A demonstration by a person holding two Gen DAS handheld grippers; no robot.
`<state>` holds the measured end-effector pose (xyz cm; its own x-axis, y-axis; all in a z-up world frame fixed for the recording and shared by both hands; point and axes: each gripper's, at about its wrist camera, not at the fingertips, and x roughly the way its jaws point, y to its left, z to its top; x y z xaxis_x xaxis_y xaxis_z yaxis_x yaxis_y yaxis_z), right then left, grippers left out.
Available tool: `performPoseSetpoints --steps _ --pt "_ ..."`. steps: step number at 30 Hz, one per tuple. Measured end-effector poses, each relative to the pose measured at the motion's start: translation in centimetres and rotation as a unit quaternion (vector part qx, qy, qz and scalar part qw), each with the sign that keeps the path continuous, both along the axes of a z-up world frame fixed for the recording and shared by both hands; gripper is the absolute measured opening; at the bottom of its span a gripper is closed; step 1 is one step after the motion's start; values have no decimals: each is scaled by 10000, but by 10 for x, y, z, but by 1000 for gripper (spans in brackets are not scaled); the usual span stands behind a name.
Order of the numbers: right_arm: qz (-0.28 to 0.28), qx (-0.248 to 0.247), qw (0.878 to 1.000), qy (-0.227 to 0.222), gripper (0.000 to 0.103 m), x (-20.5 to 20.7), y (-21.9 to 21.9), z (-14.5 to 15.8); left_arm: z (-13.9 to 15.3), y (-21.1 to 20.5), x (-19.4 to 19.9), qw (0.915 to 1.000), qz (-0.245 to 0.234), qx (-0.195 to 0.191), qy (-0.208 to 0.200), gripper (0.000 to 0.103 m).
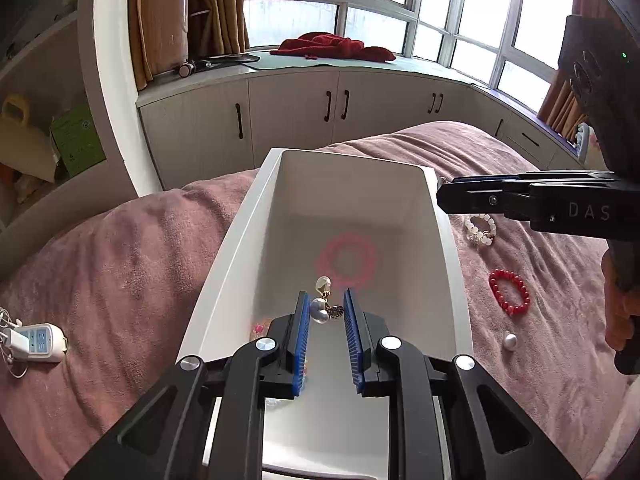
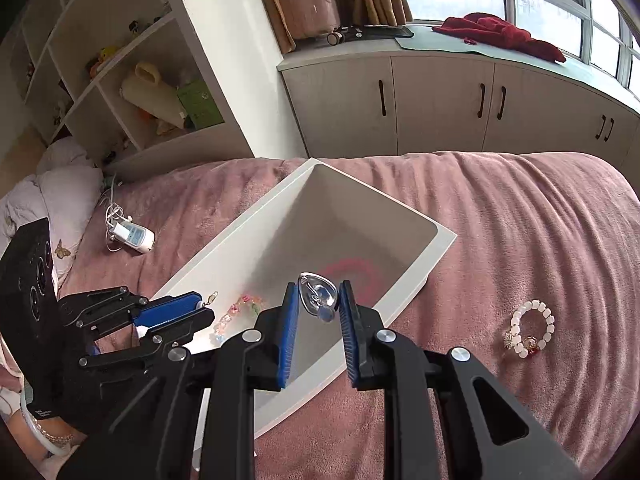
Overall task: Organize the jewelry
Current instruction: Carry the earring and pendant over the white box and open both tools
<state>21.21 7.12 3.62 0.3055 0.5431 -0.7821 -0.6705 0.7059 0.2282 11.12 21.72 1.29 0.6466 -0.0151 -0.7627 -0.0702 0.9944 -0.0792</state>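
Observation:
A white rectangular box (image 1: 236, 248) lies on the pink blanket. My left gripper (image 1: 326, 300) is over its near end, shut on a pearl earring (image 1: 321, 306) that hangs between the blue pads. A pink bracelet (image 1: 347, 258) and a pastel bead bracelet (image 2: 240, 310) lie in the box (image 2: 440, 240). My right gripper (image 2: 319, 296) holds a clear glass pendant (image 2: 318, 296) above the box. On the blanket lie a white bead bracelet (image 1: 480, 229), also in the right wrist view (image 2: 532, 328), a red bead bracelet (image 1: 509, 291) and a loose pearl (image 1: 509, 341).
A white power strip (image 1: 38, 342) with cable lies on the blanket at the left. Shelves (image 2: 132, 80) stand at the left, and cabinets (image 1: 288, 108) under the window beyond the bed hold a red cloth (image 1: 332, 46).

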Motion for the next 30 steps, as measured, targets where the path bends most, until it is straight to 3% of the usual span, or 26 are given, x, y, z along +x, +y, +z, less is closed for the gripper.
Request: performPoseSetpoints --steps 6,14,19,22,26,30 --pt "34 -488 9987 126 21 20 36 -33 -31 2 17 9975 -186 217 644 22" --pt "166 -989 9949 111 21 29 70 -61 -54 0 26 9946 -461 231 898 22" --pt "198 -1203 9925 124 22 29 80 -71 -64 1 28 9940 -351 201 1021 23" --pt "211 -1160 9929 124 23 27 79 -71 -65 0 28 9945 -278 192 992 30" --pt "205 -1020 9945 103 34 25 74 -64 -61 -1 26 9950 -209 261 936 42" --pt "127 -794 9968 1 44 27 61 -48 -59 1 26 9948 -86 192 993 43"
